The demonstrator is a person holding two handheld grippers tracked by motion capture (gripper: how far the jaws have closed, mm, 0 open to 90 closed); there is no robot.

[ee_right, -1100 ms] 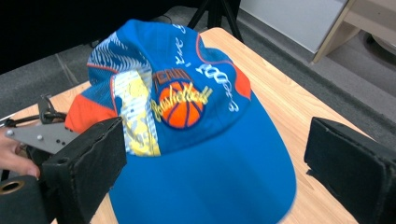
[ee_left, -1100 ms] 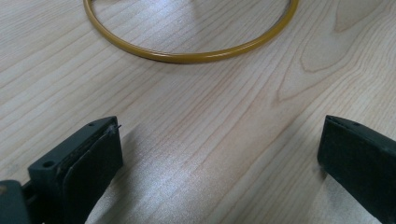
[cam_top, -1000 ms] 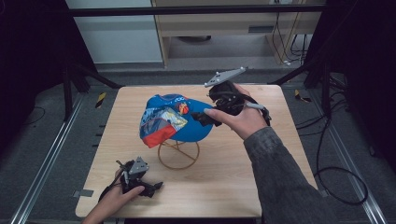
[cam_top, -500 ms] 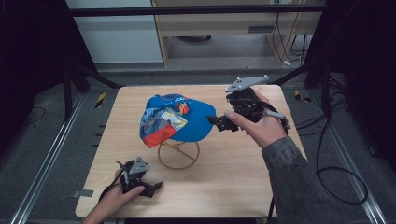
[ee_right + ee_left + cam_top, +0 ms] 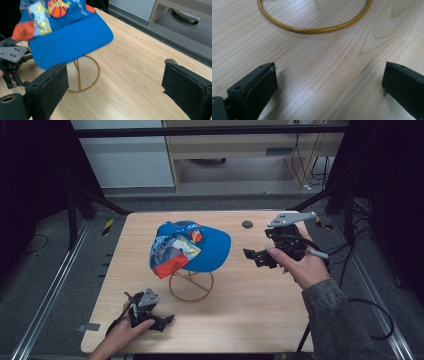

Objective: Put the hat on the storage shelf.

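A blue cap (image 5: 192,245) with an orange, white and yellow printed side sits on a gold wire stand (image 5: 191,285) in the middle of the wooden table (image 5: 260,320). My right gripper (image 5: 254,257) hovers open to the right of the brim, apart from it. In the right gripper view the cap (image 5: 70,37) fills the upper left beyond the wide-set jaws (image 5: 115,87). My left gripper (image 5: 166,323) rests open on the table near the front left edge. Its own view shows the stand's ring base (image 5: 312,30) just beyond the left gripper (image 5: 329,82).
A small dark round disc (image 5: 247,224) sits in the tabletop behind the right gripper. Black frame bars (image 5: 90,200) flank the table, and a wooden shelf unit (image 5: 240,150) stands behind it. A strip of grey tape (image 5: 85,327) marks the front left corner.
My right gripper has moved right, from the cap's brim to a spot well clear of it. The cap stays on the stand. The left gripper has not moved.
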